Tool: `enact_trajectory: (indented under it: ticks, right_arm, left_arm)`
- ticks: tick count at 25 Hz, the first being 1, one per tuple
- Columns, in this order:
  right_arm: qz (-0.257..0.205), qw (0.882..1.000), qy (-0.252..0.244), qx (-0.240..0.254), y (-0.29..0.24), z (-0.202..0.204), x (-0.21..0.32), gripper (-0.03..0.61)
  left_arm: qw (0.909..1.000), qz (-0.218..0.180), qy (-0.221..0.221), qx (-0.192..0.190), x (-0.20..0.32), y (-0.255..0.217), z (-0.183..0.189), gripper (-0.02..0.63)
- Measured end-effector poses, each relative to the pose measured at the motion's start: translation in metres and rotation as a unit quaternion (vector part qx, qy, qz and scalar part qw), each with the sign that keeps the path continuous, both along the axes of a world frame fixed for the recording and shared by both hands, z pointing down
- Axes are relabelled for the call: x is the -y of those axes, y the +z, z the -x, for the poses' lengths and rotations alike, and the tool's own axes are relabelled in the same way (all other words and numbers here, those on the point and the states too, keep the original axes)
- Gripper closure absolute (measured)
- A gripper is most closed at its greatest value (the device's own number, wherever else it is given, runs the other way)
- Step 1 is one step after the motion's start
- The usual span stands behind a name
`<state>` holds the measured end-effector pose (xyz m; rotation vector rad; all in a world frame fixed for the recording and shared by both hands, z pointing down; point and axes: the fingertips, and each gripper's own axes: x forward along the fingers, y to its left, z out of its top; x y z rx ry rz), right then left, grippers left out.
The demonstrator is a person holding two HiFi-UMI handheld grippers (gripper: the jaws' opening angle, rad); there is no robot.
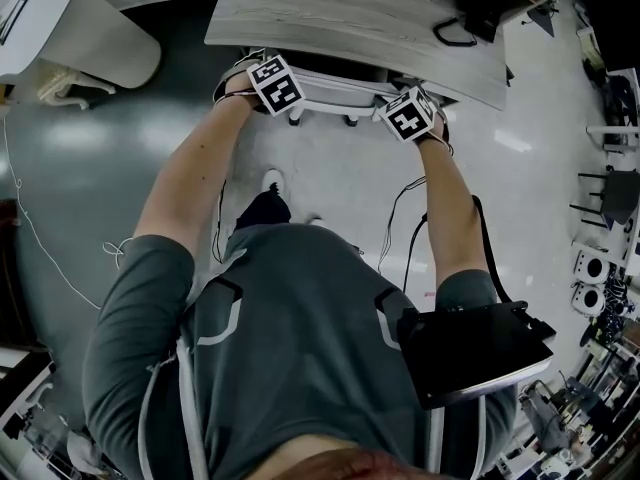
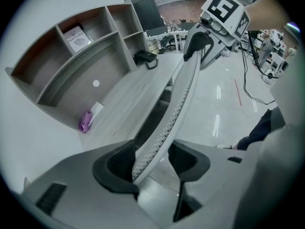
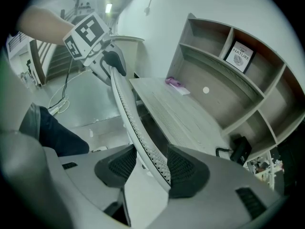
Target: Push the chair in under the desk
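The white chair's mesh backrest stands at the near edge of the grey wooden desk, with the seat hidden beneath the desktop. My left gripper clamps the left end of the backrest's top rim, my right gripper the right end. In the left gripper view the rim runs away between the dark pads of my left gripper. The right gripper view shows the same rim passing between the jaws of my right gripper, pressed against the right pad.
A shelf hutch rises at the desk's back, holding a book. A purple item and a black device lie on the desktop. A white round table stands left. Cables trail over the floor by the person's legs.
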<state>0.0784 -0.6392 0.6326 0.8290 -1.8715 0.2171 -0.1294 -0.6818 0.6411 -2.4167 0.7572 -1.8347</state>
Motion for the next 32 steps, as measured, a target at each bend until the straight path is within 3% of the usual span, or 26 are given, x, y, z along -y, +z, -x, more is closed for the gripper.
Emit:
enact_trajectory:
  ticks: [8,13,18,22,26,29,32]
  right_arm:
    - [-0.010,1.000,0.007,0.013,-0.001,-0.001,-0.006,0.360]
    - [-0.010,0.999,0.016,0.027,-0.011,0.000,-0.018,0.359]
    - [-0.030,0.997,0.035,0.059,-0.034,-0.004,-0.025,0.362]
    - [-0.055,0.993,0.061,0.084,-0.055,-0.011,-0.034,0.362]
    - [-0.076,0.989,0.063,0.109,-0.076,-0.010,-0.053,0.362]
    - [-0.092,0.986,0.063,0.127,-0.094,-0.013,-0.071,0.364]
    - [-0.105,0.980,0.069,0.155,-0.113,-0.015,-0.090,0.377]
  left_arm:
    - [0.9995,0.018,-0.001,-0.027,-0.008,-0.004,-0.002,0.393]
    - [0.9985,-0.005,-0.017,-0.051,-0.016,-0.012,0.001,0.388]
    - [0.9969,-0.003,-0.036,-0.070,-0.028,-0.029,0.005,0.388]
    - [0.9947,-0.033,-0.062,-0.075,-0.035,-0.042,0.014,0.393]
    - [0.9841,-0.055,-0.106,-0.131,-0.046,-0.066,0.015,0.411]
    - [0.9688,-0.080,-0.125,-0.198,-0.059,-0.102,0.004,0.424]
    - [0.9562,-0.091,-0.139,-0.241,-0.083,-0.121,0.000,0.447]
